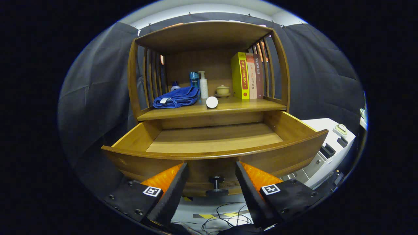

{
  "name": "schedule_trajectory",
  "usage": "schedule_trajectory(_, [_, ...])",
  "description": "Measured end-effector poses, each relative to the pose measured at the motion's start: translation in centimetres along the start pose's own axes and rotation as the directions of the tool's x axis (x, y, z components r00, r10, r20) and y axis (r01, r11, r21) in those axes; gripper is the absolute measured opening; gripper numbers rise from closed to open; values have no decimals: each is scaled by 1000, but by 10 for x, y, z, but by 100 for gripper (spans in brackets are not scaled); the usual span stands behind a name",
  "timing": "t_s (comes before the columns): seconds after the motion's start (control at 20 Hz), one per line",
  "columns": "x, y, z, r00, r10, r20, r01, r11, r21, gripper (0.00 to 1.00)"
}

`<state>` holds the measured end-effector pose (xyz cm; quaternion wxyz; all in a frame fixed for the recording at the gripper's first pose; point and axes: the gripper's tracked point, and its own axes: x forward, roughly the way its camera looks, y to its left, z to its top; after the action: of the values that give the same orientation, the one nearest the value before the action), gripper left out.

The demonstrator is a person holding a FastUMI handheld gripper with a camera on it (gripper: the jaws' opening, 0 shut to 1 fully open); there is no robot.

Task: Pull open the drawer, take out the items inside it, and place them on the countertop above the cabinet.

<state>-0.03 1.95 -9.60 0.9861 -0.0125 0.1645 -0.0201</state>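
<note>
1. Tongs [211,182] hang apart, gripping nothing, their tips either side of the knob [216,186] on the drawer [212,153] front.
2. Drawer's pulled right out; what shows of its floor looks bare.
3. Towel [178,97], bottle [203,85] and round white thing [212,102] sit on the countertop [248,105] above.
4. Looks near done; next, a check of the hidden front strip.
</note>
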Motion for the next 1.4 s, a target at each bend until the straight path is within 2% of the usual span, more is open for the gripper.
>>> schedule_trajectory(0.3, [34,0,15,999,-2,46,3,1000,-9,96])
schedule_trajectory(0.6, [65,-2,28,996,-19,91,25,997,-74,96])
schedule_trajectory(1.4, [156,-1,59,983,-12,182,21,999,-48,96])
